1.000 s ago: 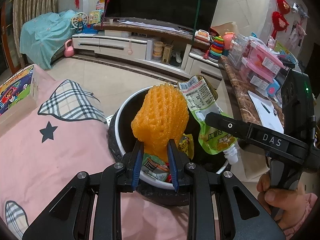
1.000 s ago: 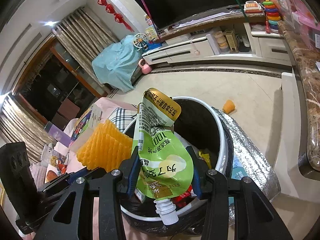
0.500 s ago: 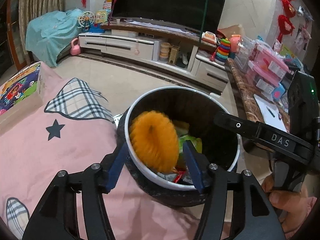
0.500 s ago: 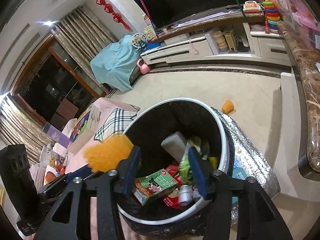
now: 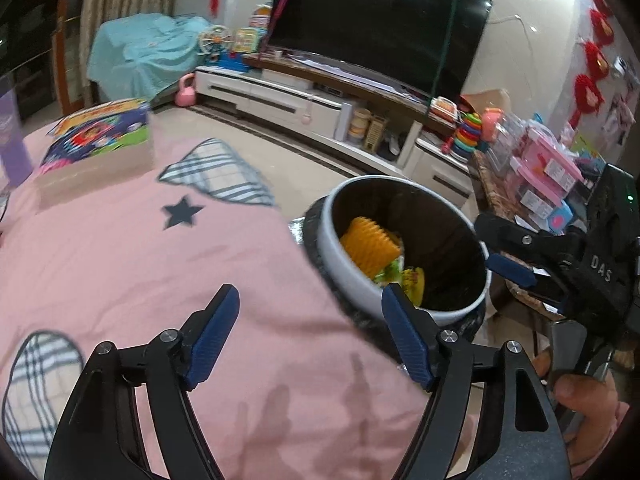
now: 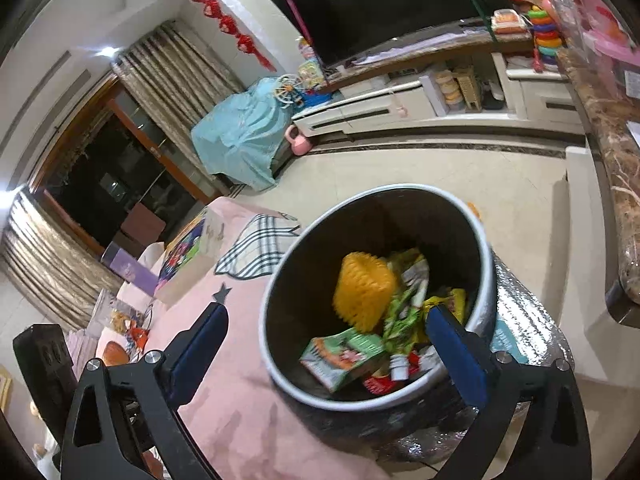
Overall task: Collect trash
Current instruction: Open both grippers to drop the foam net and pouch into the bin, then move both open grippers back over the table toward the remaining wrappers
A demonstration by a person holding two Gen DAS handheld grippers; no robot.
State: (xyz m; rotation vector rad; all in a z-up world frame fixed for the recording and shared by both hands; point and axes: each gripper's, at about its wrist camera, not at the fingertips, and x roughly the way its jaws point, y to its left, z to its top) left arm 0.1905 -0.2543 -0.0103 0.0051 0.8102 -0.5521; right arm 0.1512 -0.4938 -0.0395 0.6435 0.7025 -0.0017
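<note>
Trash: a loose heap of wrappers and packets lying inside the trash bin (image 6: 486, 292), well below its rim.
Orange foam net (image 6: 362, 294): ribbed, honeycomb-textured sleeve, bright orange, sitting on top of the heap toward the side nearest the pink cloth; slightly blurred in both views.
Green pouch (image 6: 404, 312): crumpled green-and-white drink pouch just beside the foam net, its white screw cap (image 6: 399, 365) pointing toward the near wall of the bin.
Green carton (image 6: 342, 354): small printed box with green and orange artwork, lying flat at the near edge of the heap.
Other scraps: yellow and red wrappers tucked around the pouch; their print is too small to read.
Trash bin: round, pale rim, black liner inside, a silvery crinkled bag hanging on its outer side; it stands against the edge of the pink cloth (image 5: 140, 280).
Left gripper (image 5: 310, 336): jaws have just been opening and stand wide apart with nothing between them, over the pink cloth just short of the bin.
Right gripper (image 6: 326, 336): jaws have just been opening and are spread very wide, empty, one blue pad over the cloth and the other over the bin's near rim.
Hand (image 5: 588, 412): fingers wrapped on the right gripper's handle, seen at the edge of the left wrist view.
</note>
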